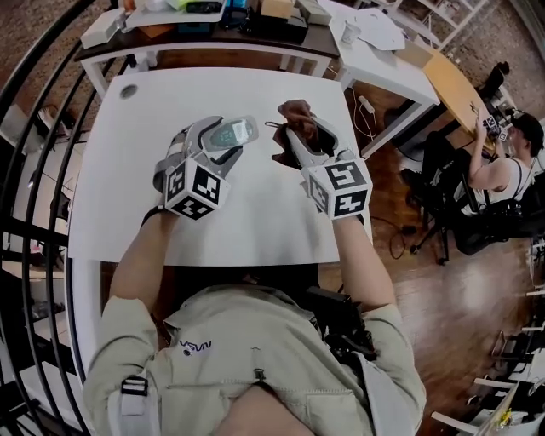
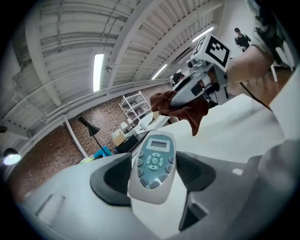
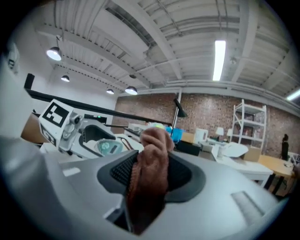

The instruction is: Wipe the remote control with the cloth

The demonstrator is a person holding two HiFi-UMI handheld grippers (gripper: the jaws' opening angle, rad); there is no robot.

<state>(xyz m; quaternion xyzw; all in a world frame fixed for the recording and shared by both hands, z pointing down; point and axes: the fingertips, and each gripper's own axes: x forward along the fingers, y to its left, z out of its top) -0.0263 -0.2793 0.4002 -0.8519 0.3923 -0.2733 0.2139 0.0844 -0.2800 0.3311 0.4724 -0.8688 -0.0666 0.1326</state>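
Note:
A white remote control (image 1: 230, 134) with a small screen and grey-blue buttons (image 2: 152, 164) is held above the white table (image 1: 128, 196). My left gripper (image 2: 153, 172) is shut on it, both pads against its sides. A reddish-brown cloth (image 1: 296, 129) hangs bunched between the pads of my right gripper (image 3: 150, 174), which is shut on it. The cloth (image 3: 149, 178) drapes down out of the jaws. In the left gripper view the cloth (image 2: 185, 108) and right gripper (image 2: 192, 86) are just beyond the remote's tip. The remote (image 3: 107, 147) lies left of the cloth in the right gripper view.
A second white desk (image 1: 375, 51) with papers stands behind right, and a dark shelf (image 1: 213, 25) with boxes behind. A black railing (image 1: 34, 128) curves along the left. A seated person (image 1: 502, 170) is at far right. Chairs (image 1: 443, 213) stand on the wooden floor.

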